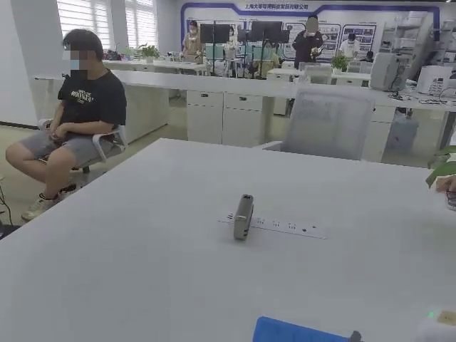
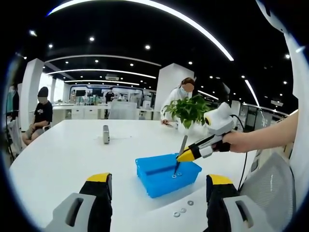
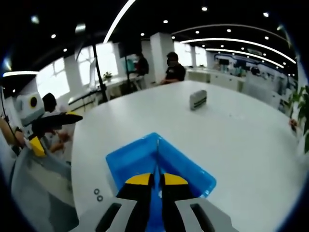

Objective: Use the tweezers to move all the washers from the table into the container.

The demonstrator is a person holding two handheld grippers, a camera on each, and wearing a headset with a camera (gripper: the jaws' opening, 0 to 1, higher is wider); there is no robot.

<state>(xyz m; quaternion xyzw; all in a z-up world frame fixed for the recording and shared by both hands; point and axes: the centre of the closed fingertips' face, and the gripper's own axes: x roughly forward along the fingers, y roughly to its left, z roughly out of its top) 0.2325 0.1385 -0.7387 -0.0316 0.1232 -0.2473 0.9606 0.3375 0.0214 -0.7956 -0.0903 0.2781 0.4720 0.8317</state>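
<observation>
Now R tool [image 3: 157,180] pinches tweezers [image 2: 180,151], tips maybe touching washer [image 2: 174,176] in container [image 2: 157,187]; L tool [image 2: 159,179] spread

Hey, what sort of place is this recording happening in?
Probably an open-plan office or lab: rows of long white desks with drawer units, a grey mesh office chair, and black monitors in front of a blue-framed poster wall at the back.

Your head view faced across the white tabletop [image 1: 142,271]; both gripper views looked closely onto the shared rectangular blue plastic container [image 2: 155,186].
</observation>
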